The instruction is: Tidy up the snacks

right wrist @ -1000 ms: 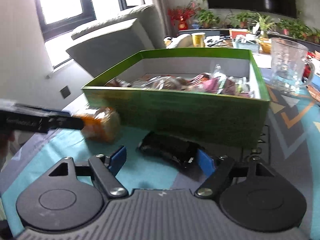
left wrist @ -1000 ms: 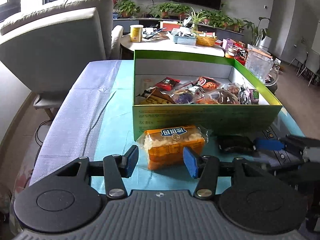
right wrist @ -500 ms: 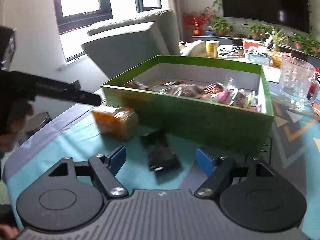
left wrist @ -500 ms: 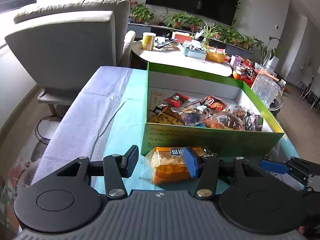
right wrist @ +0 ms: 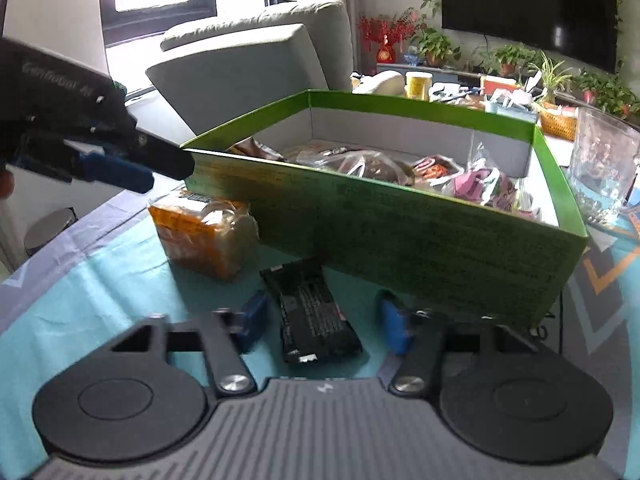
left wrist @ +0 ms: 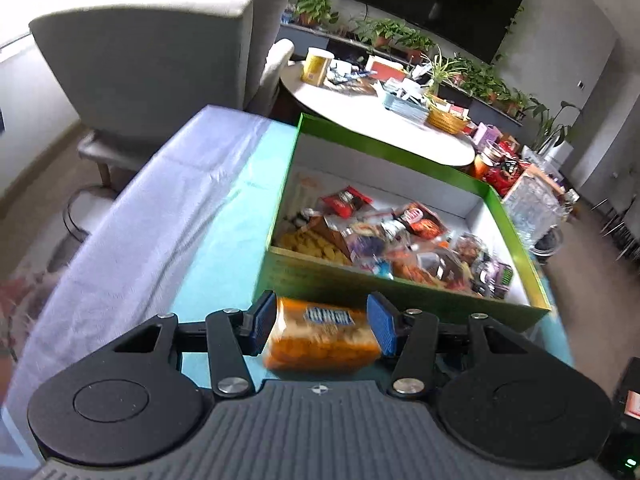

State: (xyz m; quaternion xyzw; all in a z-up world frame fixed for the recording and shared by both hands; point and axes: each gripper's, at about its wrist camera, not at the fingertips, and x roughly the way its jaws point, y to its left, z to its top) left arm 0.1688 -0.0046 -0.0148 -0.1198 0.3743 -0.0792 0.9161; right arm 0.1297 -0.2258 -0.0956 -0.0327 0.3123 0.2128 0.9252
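Note:
An orange snack bag (left wrist: 322, 338) lies on the teal cloth in front of the green box (left wrist: 360, 292). My left gripper (left wrist: 322, 322) is open and sits above the bag, one pad on each side of it. The bag also shows in the right wrist view (right wrist: 204, 236), with the left gripper (right wrist: 116, 168) hovering just above it. A black snack packet (right wrist: 314, 312) lies on the cloth against the green box (right wrist: 420, 236). My right gripper (right wrist: 320, 320) is open around the packet, its pads clear of it on both sides.
The green box holds several wrapped snacks (left wrist: 400, 236). A glass pitcher (right wrist: 604, 168) stands right of the box. A grey armchair (left wrist: 160, 40) stands at the far left, and a cluttered round white table (left wrist: 380, 120) stands behind the box.
My left gripper rose and tilted down over the orange bag, which now sits between its pads. My right gripper closed in on the black packet, and its pads narrowed.

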